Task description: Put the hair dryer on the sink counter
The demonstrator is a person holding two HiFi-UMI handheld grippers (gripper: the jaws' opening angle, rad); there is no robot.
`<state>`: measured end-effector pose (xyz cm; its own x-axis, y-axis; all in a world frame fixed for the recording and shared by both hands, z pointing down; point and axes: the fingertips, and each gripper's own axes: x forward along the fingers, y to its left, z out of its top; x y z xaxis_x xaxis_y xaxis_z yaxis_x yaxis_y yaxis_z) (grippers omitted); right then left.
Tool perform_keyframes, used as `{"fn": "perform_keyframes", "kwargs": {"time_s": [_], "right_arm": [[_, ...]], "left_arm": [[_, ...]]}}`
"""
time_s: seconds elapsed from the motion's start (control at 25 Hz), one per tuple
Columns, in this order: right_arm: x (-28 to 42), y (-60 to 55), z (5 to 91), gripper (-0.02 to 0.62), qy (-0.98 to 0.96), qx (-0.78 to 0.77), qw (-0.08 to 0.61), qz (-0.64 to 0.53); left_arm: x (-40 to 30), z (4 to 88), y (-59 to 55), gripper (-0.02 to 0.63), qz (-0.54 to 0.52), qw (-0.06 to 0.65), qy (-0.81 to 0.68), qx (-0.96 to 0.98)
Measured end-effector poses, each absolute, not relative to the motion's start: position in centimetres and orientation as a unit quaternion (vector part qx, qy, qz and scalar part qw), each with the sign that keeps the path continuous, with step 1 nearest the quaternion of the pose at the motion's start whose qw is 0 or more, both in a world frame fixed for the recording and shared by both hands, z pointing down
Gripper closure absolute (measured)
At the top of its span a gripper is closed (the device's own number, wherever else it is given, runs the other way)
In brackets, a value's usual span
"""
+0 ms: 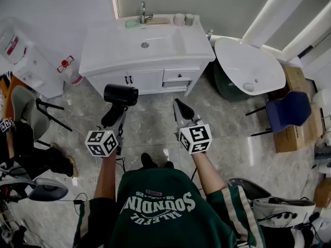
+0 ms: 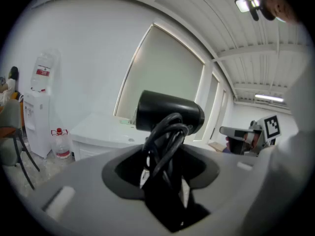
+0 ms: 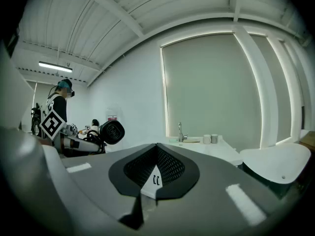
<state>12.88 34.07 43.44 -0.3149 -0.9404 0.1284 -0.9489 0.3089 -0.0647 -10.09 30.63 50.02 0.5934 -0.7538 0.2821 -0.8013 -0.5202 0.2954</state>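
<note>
**Shirt** [image 1: 160,203], head view: large pale lettering across the back reads "SOUNDIN", upside down to the camera. A smaller arched line sits below it in the frame and is too small to read. A short row of digits above it possibly reads "58" and "26".

**Right gripper** [image 3: 156,149], right gripper view: the white tab [image 3: 156,180] low between the closed jaws carries a small black mark resembling "11".

**Marker cube** [image 1: 101,142] on the left gripper [image 1: 115,119], and its counterpart on the right gripper: black-and-white square code patterns only, no characters.

**Water dispenser** [image 2: 39,107], left gripper view: the red label [image 2: 43,72] carries print that is illegible.
</note>
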Motion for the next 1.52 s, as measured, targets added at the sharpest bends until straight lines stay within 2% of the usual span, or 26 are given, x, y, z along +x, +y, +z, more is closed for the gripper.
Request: {"fn": "perform_keyframes", "kwargs": {"time_s": [0.68,1.52], "right_arm": [[12.5,33.5,44.3,0.592,-0.814,0.574,0.03,0.08],[6.8,30.6,45.1,0.592,-0.823,0.561,0.036,0.083]], "left_arm": [[-9.9,50.5,30.5,0.368,0.061,0.204,-0.446,0.869],[-14.9,51.5,27.6,0.368,0.058,0.212,-0.448,0.866]]}}
